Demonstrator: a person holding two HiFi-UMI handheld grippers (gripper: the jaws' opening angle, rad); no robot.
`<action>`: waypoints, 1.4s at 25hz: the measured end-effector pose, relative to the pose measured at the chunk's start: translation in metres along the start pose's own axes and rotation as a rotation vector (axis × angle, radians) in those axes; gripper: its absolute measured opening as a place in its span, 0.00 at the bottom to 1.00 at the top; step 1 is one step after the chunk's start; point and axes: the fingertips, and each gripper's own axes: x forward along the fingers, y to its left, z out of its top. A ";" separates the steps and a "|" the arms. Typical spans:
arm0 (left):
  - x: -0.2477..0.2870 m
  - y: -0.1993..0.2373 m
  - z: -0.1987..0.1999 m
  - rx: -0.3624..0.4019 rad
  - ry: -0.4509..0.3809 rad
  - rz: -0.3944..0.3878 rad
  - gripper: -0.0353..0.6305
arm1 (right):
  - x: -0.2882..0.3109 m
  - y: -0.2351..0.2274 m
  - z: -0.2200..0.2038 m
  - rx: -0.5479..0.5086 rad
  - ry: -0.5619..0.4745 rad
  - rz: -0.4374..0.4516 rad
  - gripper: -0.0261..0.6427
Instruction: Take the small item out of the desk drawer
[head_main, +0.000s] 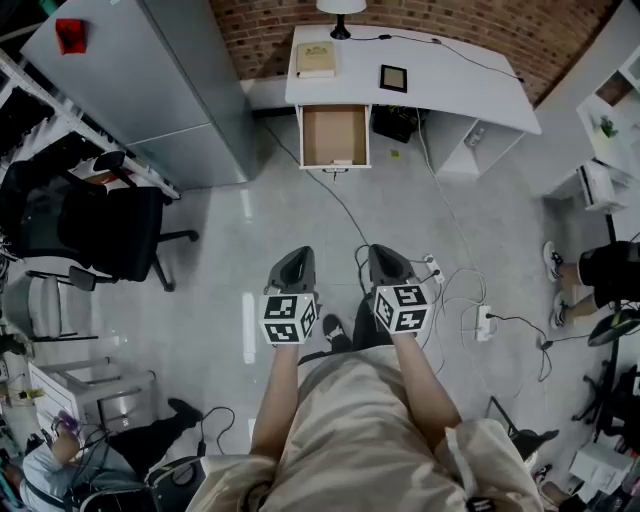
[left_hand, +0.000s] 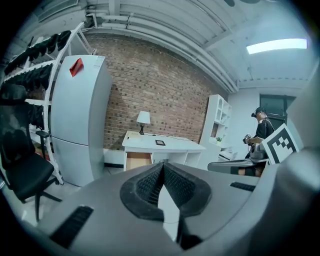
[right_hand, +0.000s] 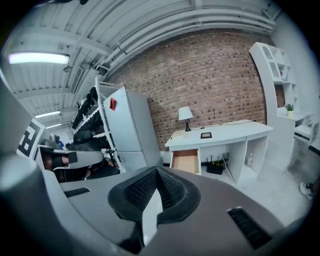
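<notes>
Head view: the person stands on the grey floor (head_main: 250, 230), well apart from everything the task concerns. The biggest thing is a tall grey cabinet (head_main: 170, 90) at the left. Right of it, a white bench (head_main: 450, 80) runs along the brick wall.

The drawer (head_main: 334, 135) under the bench's left end is pulled fully out, so the opening step looks done. What is left, in my judgement, is nearly all of the task: walking up, reaching in, closing on the item and lifting it clear.

A black office chair (head_main: 100, 225) stands at the left, away from the path to the drawer.

The drawer shows a plain brown bottom. The small item should be inside, but from this far off I cannot pick it out. A faint pale spot at the near right corner may be it, or only part of the drawer front. The right gripper view likewise shows only bare brown inside.

On the bench top lie a book (head_main: 315, 58), a lamp base (head_main: 340, 30) and a dark flat tablet (head_main: 393, 78).

The left gripper (head_main: 292, 265) and right gripper (head_main: 388, 262) are held side by side ahead of the person. Each has its jaws together with nothing between them.
</notes>
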 end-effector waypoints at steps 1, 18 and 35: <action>-0.001 0.003 0.001 -0.007 -0.003 0.006 0.07 | 0.000 0.000 0.000 0.014 -0.001 0.003 0.07; 0.069 0.058 0.010 -0.041 0.032 0.015 0.07 | 0.091 -0.031 0.015 0.028 0.047 0.021 0.07; 0.248 0.169 0.089 0.024 0.122 -0.007 0.07 | 0.287 -0.108 0.089 0.046 0.122 0.021 0.07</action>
